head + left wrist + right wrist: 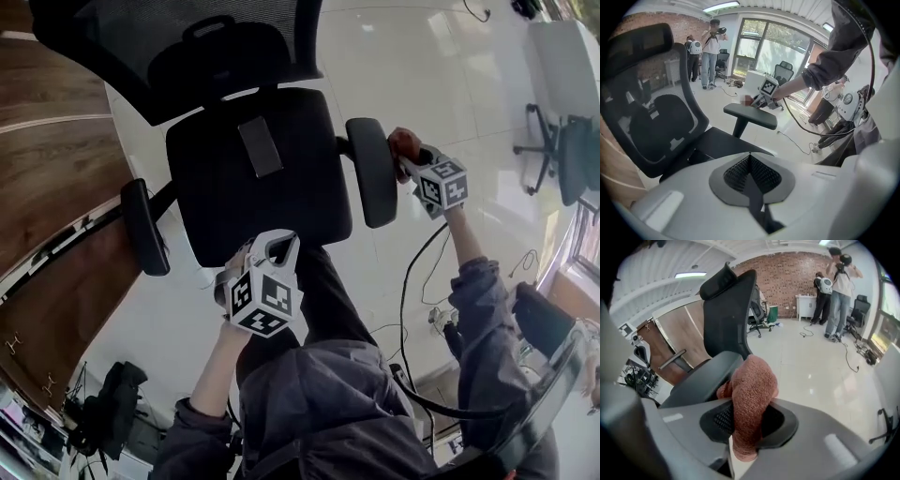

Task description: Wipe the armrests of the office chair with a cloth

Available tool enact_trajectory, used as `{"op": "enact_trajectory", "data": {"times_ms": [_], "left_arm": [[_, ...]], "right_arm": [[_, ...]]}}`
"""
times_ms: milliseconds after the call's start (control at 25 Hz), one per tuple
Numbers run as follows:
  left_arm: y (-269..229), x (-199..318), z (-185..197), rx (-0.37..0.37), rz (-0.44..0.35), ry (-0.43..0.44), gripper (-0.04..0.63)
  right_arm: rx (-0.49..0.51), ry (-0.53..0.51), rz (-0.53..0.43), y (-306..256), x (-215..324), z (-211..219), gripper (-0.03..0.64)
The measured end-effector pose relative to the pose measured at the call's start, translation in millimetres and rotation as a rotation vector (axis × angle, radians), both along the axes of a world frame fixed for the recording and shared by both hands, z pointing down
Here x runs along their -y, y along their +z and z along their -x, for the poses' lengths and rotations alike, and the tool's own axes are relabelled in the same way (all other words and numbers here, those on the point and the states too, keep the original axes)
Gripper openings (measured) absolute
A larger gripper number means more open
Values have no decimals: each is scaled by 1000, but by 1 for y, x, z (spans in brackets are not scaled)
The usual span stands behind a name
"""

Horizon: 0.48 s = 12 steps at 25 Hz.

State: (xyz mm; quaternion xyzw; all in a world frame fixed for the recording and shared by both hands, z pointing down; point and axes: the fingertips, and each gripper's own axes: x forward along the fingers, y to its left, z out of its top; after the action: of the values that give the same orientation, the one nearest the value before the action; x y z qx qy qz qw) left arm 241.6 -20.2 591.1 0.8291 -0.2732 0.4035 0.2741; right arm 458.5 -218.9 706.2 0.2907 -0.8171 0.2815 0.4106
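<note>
Filling the middle of the head view, the black office chair (258, 178) stands on a pale floor (422, 66). At its right armrest (371, 172), the right gripper (411, 159) clamps a reddish-brown cloth (750, 394) against the pad's outer side. The left gripper (750, 168) hovers near the seat's front edge, jaws together and empty.

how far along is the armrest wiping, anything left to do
Early on, it seems. Done: the cloth is picked up, clamped in the right gripper. In hand: it sits at the far end of the right-hand armrest. Left: the other armrest has no cloth near it, and the left gripper is shut and empty near the seat front. Whether any surface is clean yet cannot be told.
</note>
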Motion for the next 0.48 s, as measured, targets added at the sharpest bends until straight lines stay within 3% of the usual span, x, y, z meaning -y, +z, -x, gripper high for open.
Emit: {"op": "enact_trajectory", "data": {"times_ms": [160,320,480], "left_arm": [[10,5,-5,-5,28,0,15],[21,10,-12,-12,47,-8,15],[29,11,-14,-11,60,-1,15]], "right_arm": [[11,-42,115,58,-4,15,86],[13,47,203,114,-1,13,80],[-4,64,243,135,-7,26,81]]}}
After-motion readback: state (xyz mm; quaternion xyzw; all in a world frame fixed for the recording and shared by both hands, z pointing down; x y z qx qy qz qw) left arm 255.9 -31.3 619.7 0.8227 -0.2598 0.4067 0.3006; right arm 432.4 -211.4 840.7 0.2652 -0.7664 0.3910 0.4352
